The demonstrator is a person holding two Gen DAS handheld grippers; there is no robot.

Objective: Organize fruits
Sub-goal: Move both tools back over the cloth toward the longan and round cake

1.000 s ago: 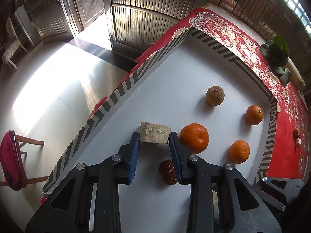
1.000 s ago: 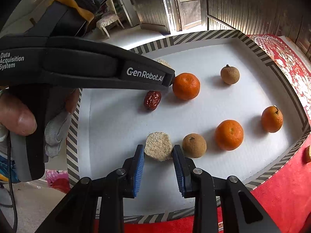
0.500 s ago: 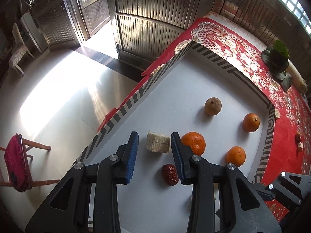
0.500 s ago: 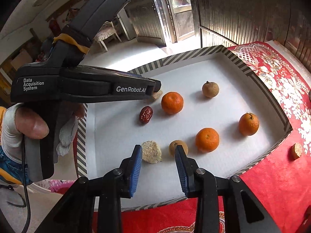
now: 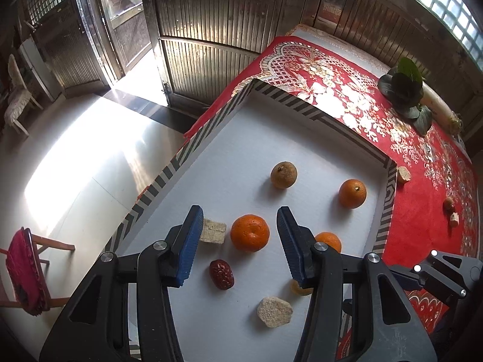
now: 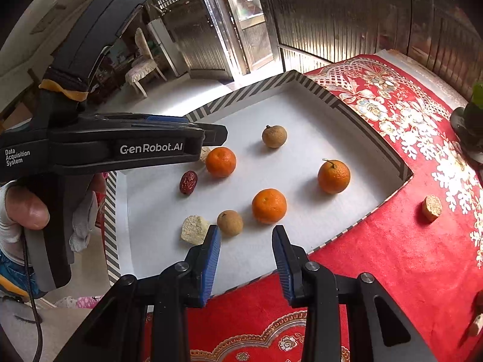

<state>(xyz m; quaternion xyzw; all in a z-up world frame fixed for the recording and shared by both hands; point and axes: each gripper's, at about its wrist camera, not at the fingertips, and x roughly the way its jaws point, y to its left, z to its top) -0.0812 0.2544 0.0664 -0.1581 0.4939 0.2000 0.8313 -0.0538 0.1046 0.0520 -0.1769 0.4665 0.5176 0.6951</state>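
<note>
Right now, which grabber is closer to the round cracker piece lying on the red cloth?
Probably the right gripper. It hangs open near the tray edge beside the cloth, where the cracker piece lies. The left gripper is open above an orange inside the tray.

A lived-in home, likely a rural house's front room.

A bench wears a red floral cloth (image 5: 347, 96); wooden slatted wall panels (image 5: 211, 9) and a metal-framed glass door (image 5: 120, 15) open onto a sunlit tiled floor (image 5: 75, 157). A cushioned pale chair (image 6: 142, 60), a wooden stool with red padding (image 5: 21, 271) and a latticed window (image 5: 446, 3) complete it.
</note>
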